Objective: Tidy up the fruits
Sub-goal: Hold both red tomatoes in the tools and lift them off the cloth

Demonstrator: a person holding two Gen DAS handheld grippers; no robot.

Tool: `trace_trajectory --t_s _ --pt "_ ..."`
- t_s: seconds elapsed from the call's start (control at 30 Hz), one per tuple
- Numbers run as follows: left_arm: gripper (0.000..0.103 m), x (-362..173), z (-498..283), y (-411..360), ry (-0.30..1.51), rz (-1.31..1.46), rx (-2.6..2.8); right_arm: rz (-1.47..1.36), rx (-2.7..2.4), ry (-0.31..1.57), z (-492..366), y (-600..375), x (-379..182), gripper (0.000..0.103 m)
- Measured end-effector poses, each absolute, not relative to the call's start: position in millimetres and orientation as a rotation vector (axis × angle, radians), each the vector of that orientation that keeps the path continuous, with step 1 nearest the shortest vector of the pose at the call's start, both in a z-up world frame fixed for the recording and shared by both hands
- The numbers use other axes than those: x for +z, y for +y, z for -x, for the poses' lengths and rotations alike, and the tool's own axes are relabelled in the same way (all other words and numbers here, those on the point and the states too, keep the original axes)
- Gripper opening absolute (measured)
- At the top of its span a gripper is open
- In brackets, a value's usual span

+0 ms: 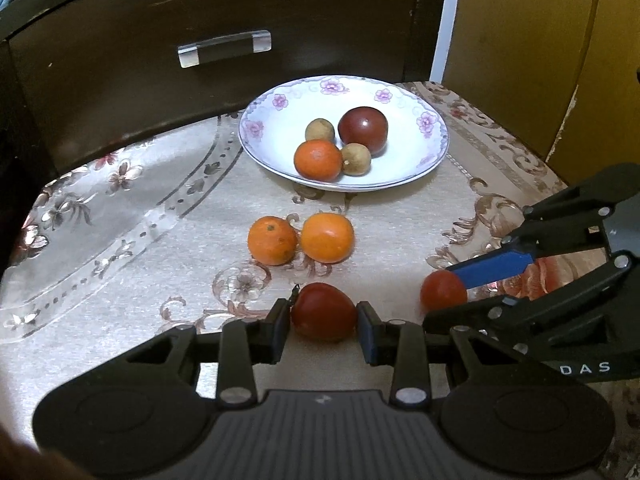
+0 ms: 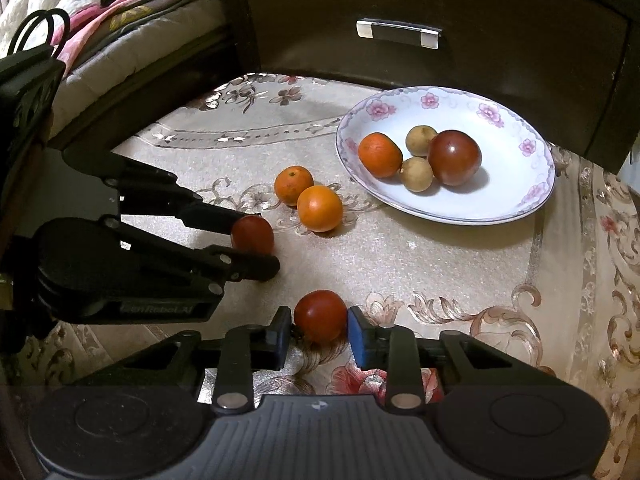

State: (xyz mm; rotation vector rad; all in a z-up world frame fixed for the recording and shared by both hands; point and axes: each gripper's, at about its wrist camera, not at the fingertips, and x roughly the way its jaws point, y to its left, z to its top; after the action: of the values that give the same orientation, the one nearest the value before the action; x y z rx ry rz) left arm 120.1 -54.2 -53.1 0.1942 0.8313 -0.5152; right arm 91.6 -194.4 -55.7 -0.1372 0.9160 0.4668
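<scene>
Orange mandarins (image 1: 300, 240) lie between plate (image 1: 432, 152) and both grippers, each's fingers closed on a tomato

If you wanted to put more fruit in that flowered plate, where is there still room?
The white flowered plate is bare along its near and right side, beside the dark red tomato. Its middle is crowded: the orange mandarin and two small tan fruits huddle against the tomato. The cloth between plate and grippers also lies bare.

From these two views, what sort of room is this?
Probably a bedroom at home: bedding piled at the left, a dark drawer front like a nightstand's, and a floral plate of fruit on an embroidered tablecloth.
</scene>
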Motion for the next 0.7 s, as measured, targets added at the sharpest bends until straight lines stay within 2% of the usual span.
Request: trace_trajectory --t_s 0.7 --pt "0.043 -32 -127 -49 0.812 -0.092 -0.531 0.054 0.432 0.870 -94 -211 -38 0.023"
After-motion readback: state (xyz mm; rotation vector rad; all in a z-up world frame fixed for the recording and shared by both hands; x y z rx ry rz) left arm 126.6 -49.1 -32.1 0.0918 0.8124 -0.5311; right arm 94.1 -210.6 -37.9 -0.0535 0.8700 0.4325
